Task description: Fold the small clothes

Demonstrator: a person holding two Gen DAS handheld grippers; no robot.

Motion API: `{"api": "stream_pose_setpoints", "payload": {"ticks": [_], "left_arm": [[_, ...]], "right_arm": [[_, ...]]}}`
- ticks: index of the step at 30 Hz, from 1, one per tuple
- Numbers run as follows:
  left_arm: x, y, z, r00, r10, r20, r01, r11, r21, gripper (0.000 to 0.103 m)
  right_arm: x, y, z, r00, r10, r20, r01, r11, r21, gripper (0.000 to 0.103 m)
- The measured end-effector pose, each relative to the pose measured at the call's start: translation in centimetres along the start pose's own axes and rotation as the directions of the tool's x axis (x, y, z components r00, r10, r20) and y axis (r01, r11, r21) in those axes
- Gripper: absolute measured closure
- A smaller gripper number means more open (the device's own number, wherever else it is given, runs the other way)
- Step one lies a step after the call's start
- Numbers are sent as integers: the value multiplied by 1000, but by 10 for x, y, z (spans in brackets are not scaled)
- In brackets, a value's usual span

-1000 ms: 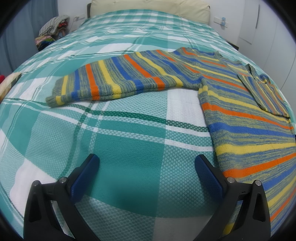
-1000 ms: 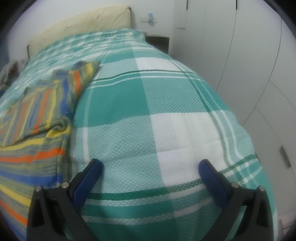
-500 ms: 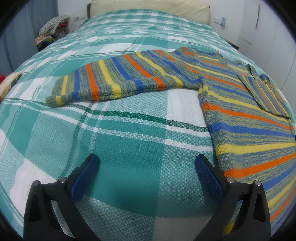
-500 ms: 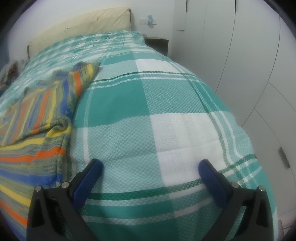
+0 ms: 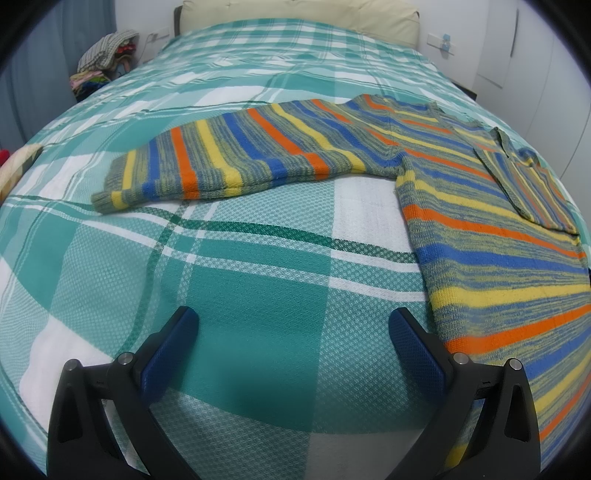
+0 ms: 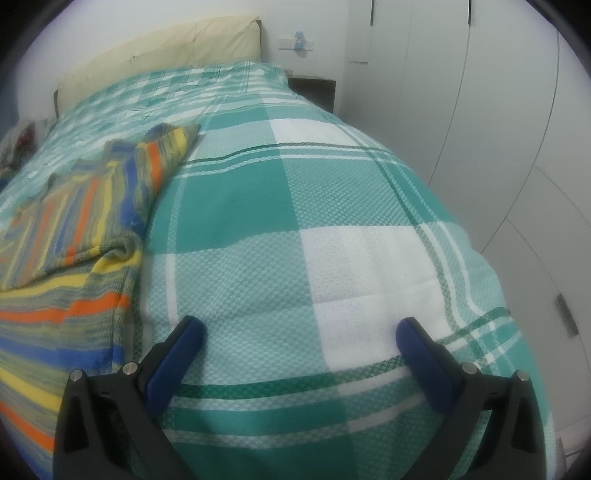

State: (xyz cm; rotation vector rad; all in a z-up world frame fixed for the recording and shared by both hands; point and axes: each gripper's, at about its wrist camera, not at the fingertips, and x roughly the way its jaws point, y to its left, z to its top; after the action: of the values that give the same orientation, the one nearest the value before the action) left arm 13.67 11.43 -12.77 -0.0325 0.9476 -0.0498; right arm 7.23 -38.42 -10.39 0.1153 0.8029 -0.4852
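Note:
A striped knit sweater (image 5: 480,206) in orange, yellow and blue lies flat on the green plaid bed (image 5: 258,280). One sleeve (image 5: 229,162) stretches out to the left; the other sleeve (image 5: 528,188) is folded over the body. My left gripper (image 5: 293,332) is open and empty, low over the bedspread, left of the sweater's hem. In the right wrist view the sweater (image 6: 74,236) lies at the left. My right gripper (image 6: 301,339) is open and empty over bare bedspread to the right of it.
A cream headboard (image 5: 303,14) stands at the far end. A pile of clothes (image 5: 103,62) sits beside the bed at the far left. White wardrobe doors (image 6: 498,129) run along the right, close to the bed's edge (image 6: 509,295). A dark nightstand (image 6: 314,90) stands by the headboard.
The right wrist view has shifted slightly downward. The left gripper and the sweater have not moved.

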Motion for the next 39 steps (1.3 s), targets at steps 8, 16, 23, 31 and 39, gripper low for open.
{"api": "stream_pose_setpoints", "payload": {"ticks": [8,16,23,31,39], "left_arm": [[0,0,0,1000,0,0,0,1000,0,0],[0,0,0,1000,0,0,0,1000,0,0],[0,0,0,1000,0,0,0,1000,0,0],[0,0,0,1000,0,0,0,1000,0,0],[0,0,0,1000,0,0,0,1000,0,0]], "right_arm": [[1,-1,-1,1000,-3,7,3,1000,0,0],[-2,-1,-3,1000,-5,6,5,1000,-2,0],[-3,-3,1,1000,-4,-5,4,1000,-3,0],[-3,-6,1,1000,-6,8,6,1000,-2,0],[-3,-1,1,1000,-17,-2,17,1000,-14,0]]}}
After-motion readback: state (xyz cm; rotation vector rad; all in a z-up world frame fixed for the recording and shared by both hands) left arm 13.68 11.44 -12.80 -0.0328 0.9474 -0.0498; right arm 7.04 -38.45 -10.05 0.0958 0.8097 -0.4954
